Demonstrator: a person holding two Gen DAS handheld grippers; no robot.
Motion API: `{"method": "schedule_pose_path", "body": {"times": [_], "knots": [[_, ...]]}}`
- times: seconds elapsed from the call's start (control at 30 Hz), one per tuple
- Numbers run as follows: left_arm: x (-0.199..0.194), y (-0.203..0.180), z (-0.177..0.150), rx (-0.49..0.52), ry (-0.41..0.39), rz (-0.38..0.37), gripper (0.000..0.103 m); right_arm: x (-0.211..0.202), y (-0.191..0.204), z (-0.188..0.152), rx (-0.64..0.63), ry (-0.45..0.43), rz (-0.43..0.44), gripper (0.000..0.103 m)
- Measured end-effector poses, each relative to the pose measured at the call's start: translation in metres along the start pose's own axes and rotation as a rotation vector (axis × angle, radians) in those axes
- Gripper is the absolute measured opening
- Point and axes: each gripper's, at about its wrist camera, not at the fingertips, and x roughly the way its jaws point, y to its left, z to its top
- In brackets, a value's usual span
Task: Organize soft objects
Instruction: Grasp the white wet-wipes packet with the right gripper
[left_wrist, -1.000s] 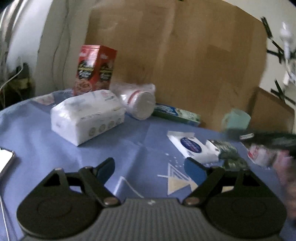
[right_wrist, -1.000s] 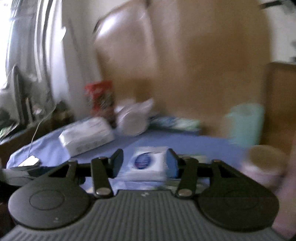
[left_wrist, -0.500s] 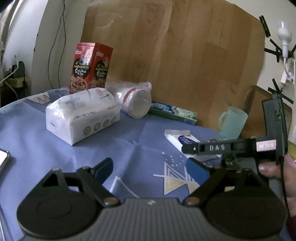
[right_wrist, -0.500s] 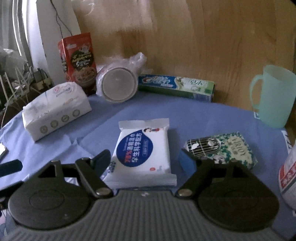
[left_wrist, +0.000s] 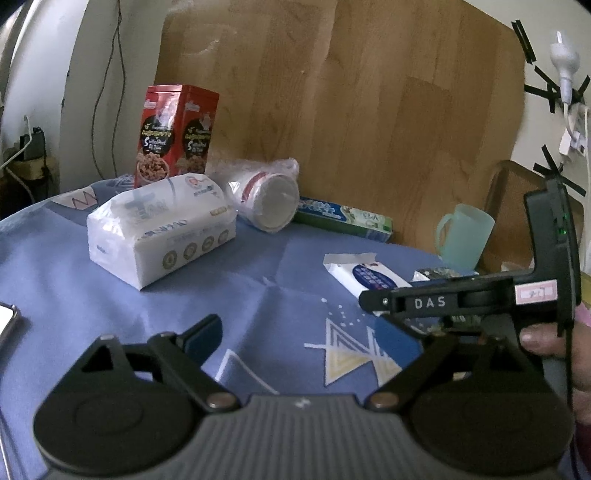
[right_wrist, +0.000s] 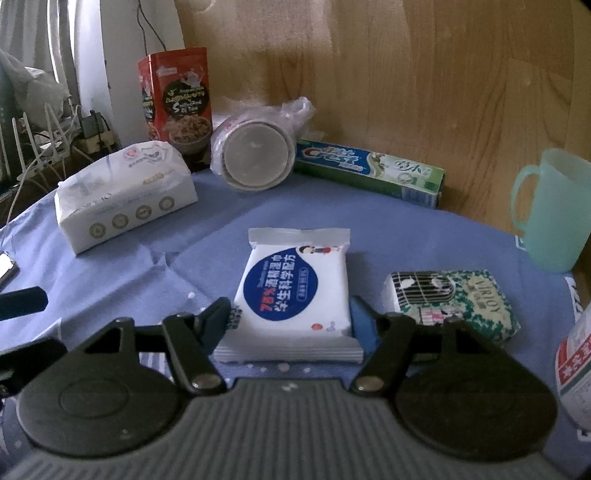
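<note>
On the far left of the table (right_wrist: 229, 229), which is covered in a blue cloth, a large white tissue pack (right_wrist: 123, 197) is laid on its long side, with a red snack box (right_wrist: 175, 110) stood upright behind it against the wooden board. Just to the right, a bagged stack of paper cups (right_wrist: 256, 155) is tipped over with its base turned toward the camera, and a toothpaste carton (right_wrist: 369, 170) is laid flat along the board. At the centre, a flat wet-wipe packet (right_wrist: 295, 295) is framed by the right tool (right_wrist: 290, 319), whose blue pads are seen spread on either side of the packet's near end, close to its edges; firm contact cannot be made out, so it is judged to be lined up for a pinch, not yet clamped. Just right of that, a small patterned tissue pack (right_wrist: 450, 299) is laid flat, apparently waiting its turn. A green mug (right_wrist: 554, 210) is stood at the far right. The left tool (left_wrist: 301, 334) is held released above bare cloth, grasping nothing, probably kept out of the way.
</note>
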Motion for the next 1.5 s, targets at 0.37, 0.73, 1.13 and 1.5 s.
{"method": "schedule_pose_path", "body": {"times": [0.37, 0.73, 1.13, 1.5], "knots": [[0.008, 0.0, 0.001, 0.006, 0.056, 0.0, 0.093, -0.001, -0.004, 0.0, 0.023, -0.005, 0.026, 0.072], [0.015, 0.001, 0.002, 0.009, 0.1, -0.004, 0.096, -0.001, -0.005, 0.0, 0.025, -0.007, 0.036, 0.073], [0.012, -0.001, 0.002, 0.024, 0.083, -0.026, 0.097, -0.001, -0.004, 0.0, 0.023, -0.009, 0.035, 0.073], [0.011, -0.001, 0.002, 0.029, 0.076, -0.021, 0.098, -0.001, -0.004, 0.0, 0.023, -0.01, 0.035, 0.073]]}}
